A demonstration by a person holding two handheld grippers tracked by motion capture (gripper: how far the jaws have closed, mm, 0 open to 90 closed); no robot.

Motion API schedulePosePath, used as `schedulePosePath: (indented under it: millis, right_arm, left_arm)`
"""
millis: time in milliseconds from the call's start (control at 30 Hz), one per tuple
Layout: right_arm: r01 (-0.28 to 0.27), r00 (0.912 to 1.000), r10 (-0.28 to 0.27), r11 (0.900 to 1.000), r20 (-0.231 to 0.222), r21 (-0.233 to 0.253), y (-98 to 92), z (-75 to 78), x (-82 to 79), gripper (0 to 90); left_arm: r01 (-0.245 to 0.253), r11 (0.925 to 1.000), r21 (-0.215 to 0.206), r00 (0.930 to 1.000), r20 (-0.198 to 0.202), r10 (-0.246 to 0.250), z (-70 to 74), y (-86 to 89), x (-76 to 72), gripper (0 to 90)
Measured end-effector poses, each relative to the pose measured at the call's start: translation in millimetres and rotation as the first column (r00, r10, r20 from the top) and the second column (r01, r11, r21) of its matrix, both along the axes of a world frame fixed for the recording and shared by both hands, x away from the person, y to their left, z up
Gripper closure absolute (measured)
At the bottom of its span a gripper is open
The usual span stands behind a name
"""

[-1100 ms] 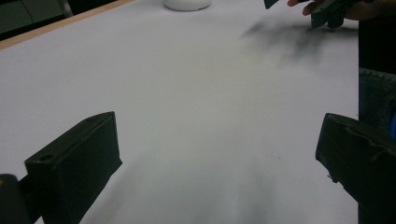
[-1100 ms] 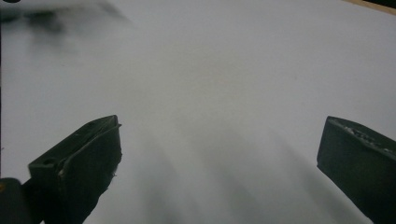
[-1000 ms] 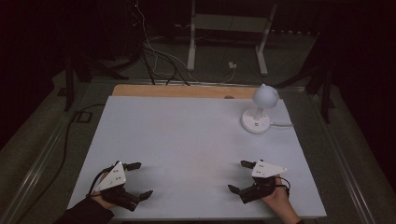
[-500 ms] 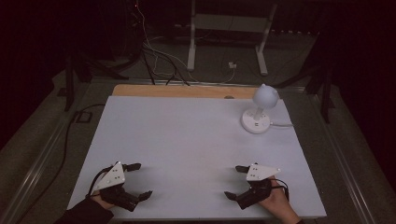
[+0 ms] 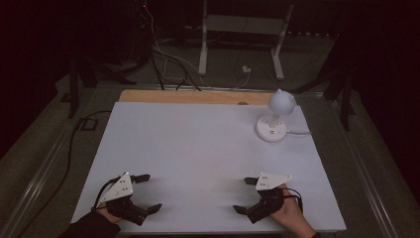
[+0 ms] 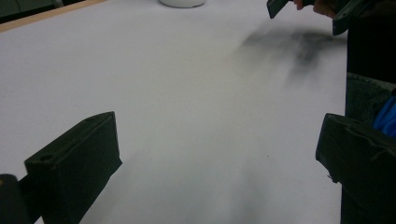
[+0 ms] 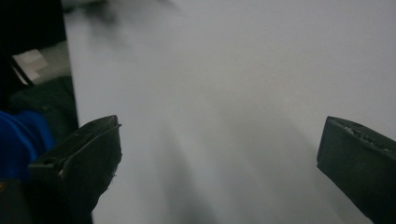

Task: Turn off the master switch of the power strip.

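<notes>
A white table (image 5: pixel 208 148) fills the middle of the high view, with a strip of bare wood (image 5: pixel 188 96) showing along its far edge. The left gripper (image 5: pixel 147 192) sits low near the table's near left corner, held in the person's left hand (image 5: pixel 111 213), its two black jaws spread wide apart with nothing between them; the grey three-cornered plate (image 5: pixel 118 187) lies on top of it. The right gripper (image 5: pixel 246 195) sits near the near right corner, held in the right hand (image 5: pixel 289 215), its jaws likewise wide apart and empty, pointing inward toward the table's middle. The two grippers are well apart from each other, with bare white surface between them. The one thing standing on the table is a small white lamp (image 5: pixel 275 116) with a round head and a round base, at the far right, well apart from both grippers and nearer the right one's side; a pale cable (image 5: pixel 297 132) leads from its base toward the right edge. In the left gripper view the jaws stand at either side of the white surface, the lamp's base (image 6: pixel 182 3) shows at the top edge, and the right gripper (image 6: pixel 308 9) shows far off at the upper right. In the right gripper view the jaws frame plain white table (image 7: pixel 233 93), with a bit of blue cloth (image 7: pixel 21 140) at the left. Beyond the table lie a dark floor, cables (image 5: pixel 163 54) and a metal stand (image 5: pixel 242 34).
</notes>
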State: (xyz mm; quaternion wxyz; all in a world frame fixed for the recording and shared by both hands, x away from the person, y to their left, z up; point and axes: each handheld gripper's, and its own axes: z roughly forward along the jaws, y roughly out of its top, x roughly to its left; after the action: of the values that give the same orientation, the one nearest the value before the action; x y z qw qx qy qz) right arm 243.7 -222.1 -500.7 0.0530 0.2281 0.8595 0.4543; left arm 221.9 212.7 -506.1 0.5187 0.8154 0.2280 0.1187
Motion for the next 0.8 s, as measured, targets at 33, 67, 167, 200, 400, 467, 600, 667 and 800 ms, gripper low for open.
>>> schedulePosePath:
  millis: [33, 67, 167, 200, 400, 467, 600, 667, 800]
  right_arm:
    - [-0.002, 1.0, 0.002, 1.0, 0.002, 0.0, 1.3, 2.0, 0.2, 0.0]
    - [-0.005, 1.0, 0.005, 1.0, 0.002, 0.0, 2.6, 4.1, 0.2, 0.0]
    - [-0.014, 0.9999, 0.014, 1.0, -0.007, 0.024, 4.3, 11.0, 1.5, 0.0]
    - [-0.016, 0.9999, 0.016, 1.0, -0.001, 0.023, 4.6, 13.3, 2.1, 0.0]
    - [-0.008, 1.0, 0.008, 0.999, 0.004, 0.045, 3.2, 26.7, 8.1, 0.0]
    - [-0.008, 0.9999, 0.007, 0.999, 0.013, 0.046, 3.2, 30.8, 10.3, 0.0]
    - [-0.003, 0.9998, 0.002, 0.999, 0.019, 0.052, 2.8, 39.2, 15.2, 0.0]
    - [-0.003, 0.9998, 0.002, 0.998, 0.019, 0.059, 2.3, 43.0, 17.8, 0.0]
    - [0.006, 0.9997, -0.007, 0.998, 0.022, 0.063, 1.8, 48.5, 23.1, 0.0]
  left_arm:
    - [0.0, 1.0, 0.0, 1.0, -0.001, 0.0, 0.0, 0.0, 0.0, 0.3]
    - [0.0, 1.0, 0.0, 1.0, -0.002, 0.0, 0.0, 0.0, 0.0, 0.3]
    - [0.002, 1.0, -0.003, 1.0, 0.0, -0.002, 0.4, 0.4, 0.1, 0.3]
    - [0.002, 1.0, -0.004, 1.0, -0.001, -0.002, 0.4, 0.4, 0.0, 0.3]
    - [0.001, 1.0, -0.005, 1.0, -0.003, -0.001, 0.4, -0.1, -0.4, 0.3]
    - [0.002, 1.0, -0.006, 1.0, -0.004, -0.002, 0.4, -0.1, -0.3, 0.3]
    - [0.002, 1.0, -0.007, 1.0, -0.005, -0.002, 0.5, -0.2, -0.3, 0.3]
    - [0.003, 1.0, -0.007, 1.0, -0.006, -0.003, 0.5, -0.2, -0.3, 0.3]
    - [0.003, 1.0, -0.007, 1.0, -0.006, -0.003, 0.6, -0.1, -0.3, 0.3]
